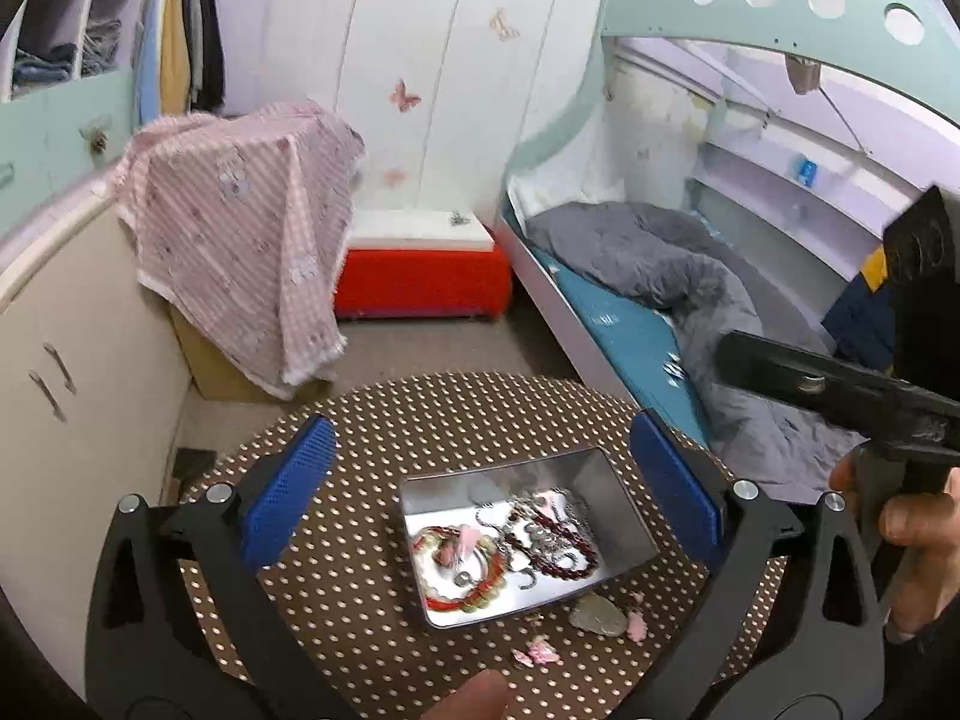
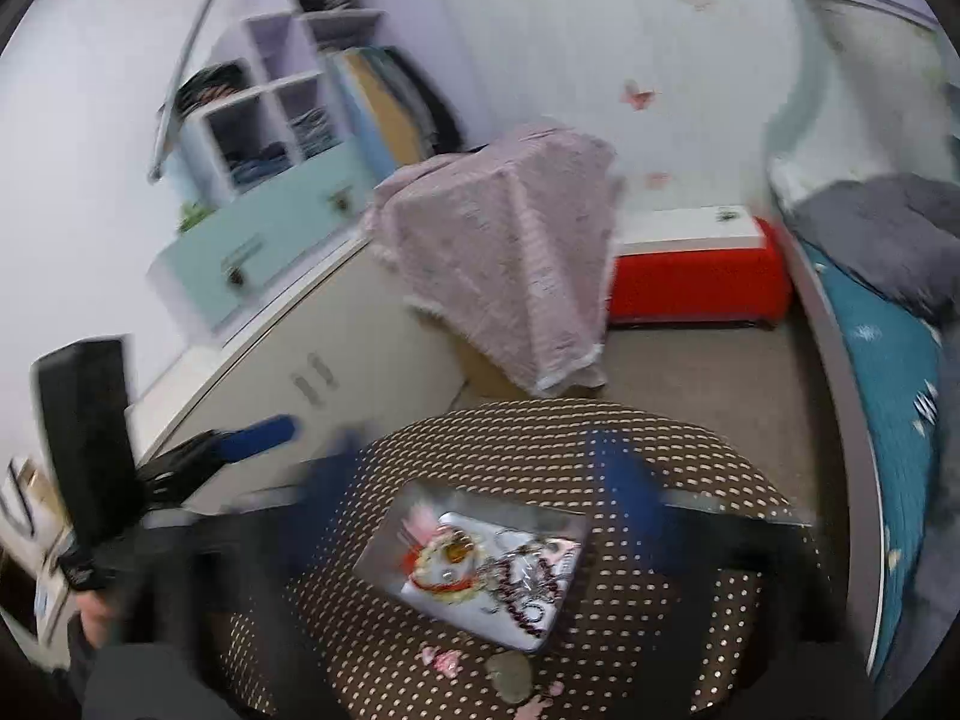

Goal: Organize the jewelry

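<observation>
Jewelry (image 1: 510, 546) lies heaped in an open metal tin (image 1: 624, 516) on the dotted round surface (image 1: 336, 594): a red bead bracelet, dark bead strands, silver chains and rings, all tangled together. The tin's raised walls keep the pieces from scattering, which is likely why they are gathered there.

Nearest the cameras, loose items remain outside the tin on the surface: pink scraps (image 1: 540, 654) and a pale stone (image 1: 597, 615) just beside the tin's near edge. Judged from this layout, sorting is at an early stage.

The left hand-held gripper (image 1: 480, 480) hangs above the tin with its blue pads (image 1: 672, 480) spread wide, one on each side of the tin, touching nothing and holding nothing. The right hand-held gripper (image 2: 480, 486) is blurred in its own view; its fingers also stand wide apart with nothing between them. It appears in the left view at the right edge, gripped by a hand (image 1: 918, 546). Both point down toward the tin, a stance that suits picking one piece out at a time.

Beyond the surface lie a red box (image 1: 420, 282), a bed (image 1: 630, 336), and a cabinet draped in pink cloth (image 1: 240, 228).
</observation>
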Demonstrator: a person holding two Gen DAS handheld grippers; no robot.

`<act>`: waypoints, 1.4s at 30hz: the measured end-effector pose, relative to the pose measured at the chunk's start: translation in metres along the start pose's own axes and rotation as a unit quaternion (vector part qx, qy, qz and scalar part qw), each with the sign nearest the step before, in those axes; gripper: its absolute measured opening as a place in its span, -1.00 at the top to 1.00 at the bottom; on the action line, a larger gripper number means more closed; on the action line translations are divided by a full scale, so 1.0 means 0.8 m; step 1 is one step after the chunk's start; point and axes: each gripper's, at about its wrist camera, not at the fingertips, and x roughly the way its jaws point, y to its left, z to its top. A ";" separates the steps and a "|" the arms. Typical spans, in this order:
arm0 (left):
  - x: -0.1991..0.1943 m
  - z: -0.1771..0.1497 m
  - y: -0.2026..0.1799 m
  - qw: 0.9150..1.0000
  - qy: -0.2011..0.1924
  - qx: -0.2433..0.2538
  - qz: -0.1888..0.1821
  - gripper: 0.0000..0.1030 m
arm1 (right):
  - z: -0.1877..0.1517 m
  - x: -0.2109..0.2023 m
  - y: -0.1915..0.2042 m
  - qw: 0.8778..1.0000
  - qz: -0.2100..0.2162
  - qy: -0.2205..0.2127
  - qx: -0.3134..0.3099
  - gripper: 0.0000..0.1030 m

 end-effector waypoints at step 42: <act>-0.038 -0.140 -0.004 0.999 0.039 0.017 0.017 -0.87 | -0.147 -0.056 -0.028 0.992 -0.109 0.063 0.019 -0.84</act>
